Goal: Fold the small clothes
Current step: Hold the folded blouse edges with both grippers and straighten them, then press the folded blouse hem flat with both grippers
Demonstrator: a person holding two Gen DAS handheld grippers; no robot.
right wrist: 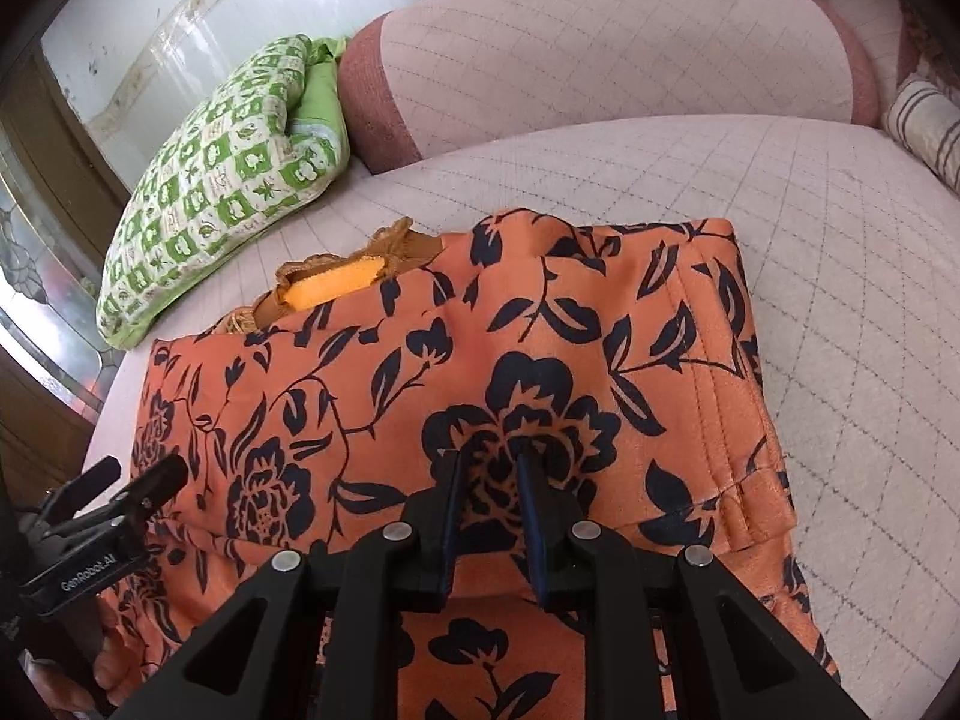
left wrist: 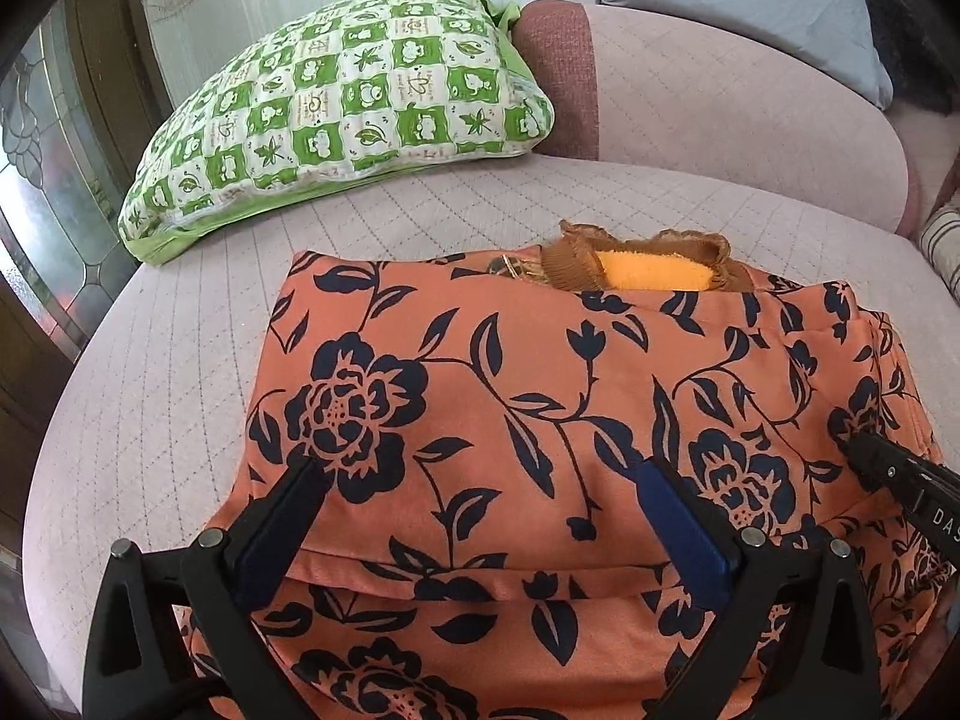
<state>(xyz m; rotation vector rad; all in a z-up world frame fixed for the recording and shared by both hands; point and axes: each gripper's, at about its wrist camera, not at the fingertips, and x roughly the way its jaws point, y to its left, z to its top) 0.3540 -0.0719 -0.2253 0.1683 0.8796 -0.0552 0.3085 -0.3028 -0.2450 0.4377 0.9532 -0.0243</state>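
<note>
Mid-fold: right tongs (right wrist: 489, 462) pinching orange floral garment (right wrist: 420, 372) (fold ridge), left tongs (left wrist: 474, 474) spread over it. Next: carrying cloth toward twelve o'clock, smoothing flat.

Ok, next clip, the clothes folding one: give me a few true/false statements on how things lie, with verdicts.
1. The orange floral garment lies on a pink quilted cushion. True.
2. The left tool is clamped shut. False: its fingers stand wide apart over the garment.
3. The right tool has its fingers close together on the floral cloth. True.
4. A green checked pillow lies on top of the garment. False: it lies apart, beyond the garment, by the backrest.
5. A brown item with a yellow-orange lining peeks out at the garment's far edge. True.
</note>
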